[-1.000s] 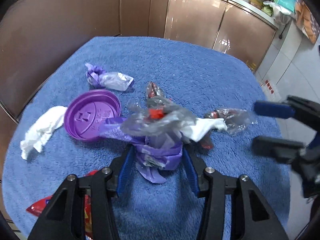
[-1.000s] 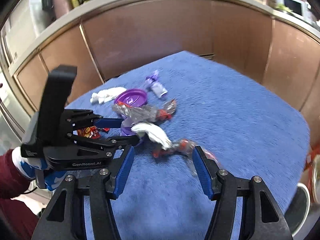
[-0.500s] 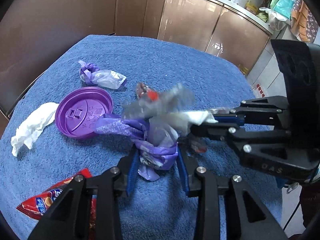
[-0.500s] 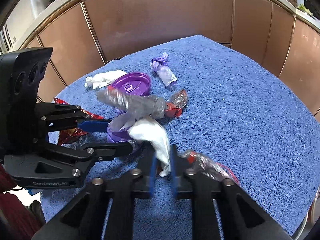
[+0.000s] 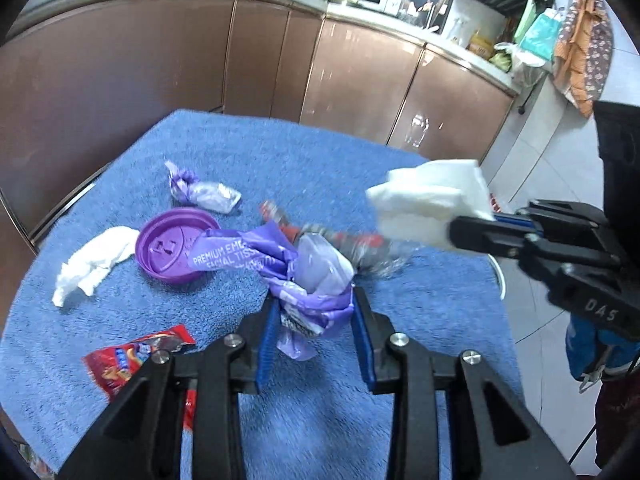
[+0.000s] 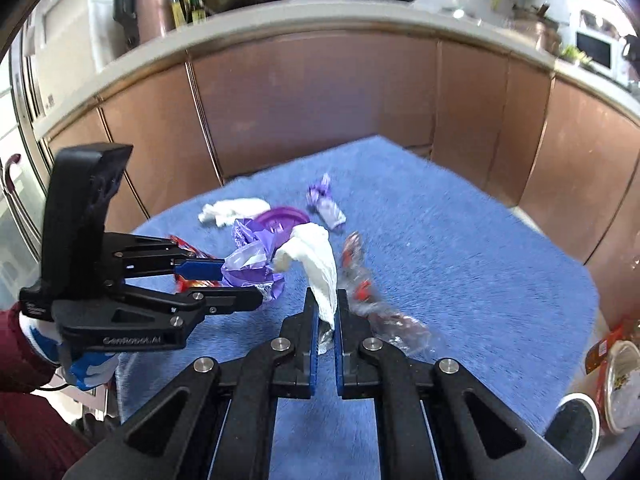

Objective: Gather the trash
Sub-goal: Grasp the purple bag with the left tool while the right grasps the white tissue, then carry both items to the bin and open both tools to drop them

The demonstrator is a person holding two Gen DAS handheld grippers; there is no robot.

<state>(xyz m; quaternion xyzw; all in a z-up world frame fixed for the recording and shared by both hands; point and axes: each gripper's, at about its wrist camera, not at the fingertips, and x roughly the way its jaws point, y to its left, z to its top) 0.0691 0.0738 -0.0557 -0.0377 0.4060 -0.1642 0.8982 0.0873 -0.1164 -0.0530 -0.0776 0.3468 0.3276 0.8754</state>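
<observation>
My left gripper (image 5: 314, 308) is shut on a crumpled purple tissue wrapper (image 5: 316, 280) and holds it just above the blue towel. In the right wrist view the left gripper (image 6: 240, 282) holds the same wrapper (image 6: 248, 264) at the left. My right gripper (image 6: 326, 300) is shut on a white tissue (image 6: 316, 260) that hangs up out of the jaws. From the left wrist view the right gripper (image 5: 464, 228) holds the tissue (image 5: 428, 200) raised at the right. A clear wrapper with red print (image 5: 360, 244) (image 6: 360, 284) shows blurred between the two loads.
On the blue towel-covered table (image 5: 320, 152) lie a purple lid (image 5: 168, 248), another white tissue (image 5: 92, 264), a purple-and-clear wrapper (image 5: 204, 192) and a red snack packet (image 5: 132, 360). Brown cabinets ring the table. Round containers (image 6: 576, 432) stand on the floor at the right.
The right gripper shut on the white tissue and lifted it away from the purple wrapper. The left gripper tightened on the purple wrapper and rose. The clear wrapper slipped off the bundle.
</observation>
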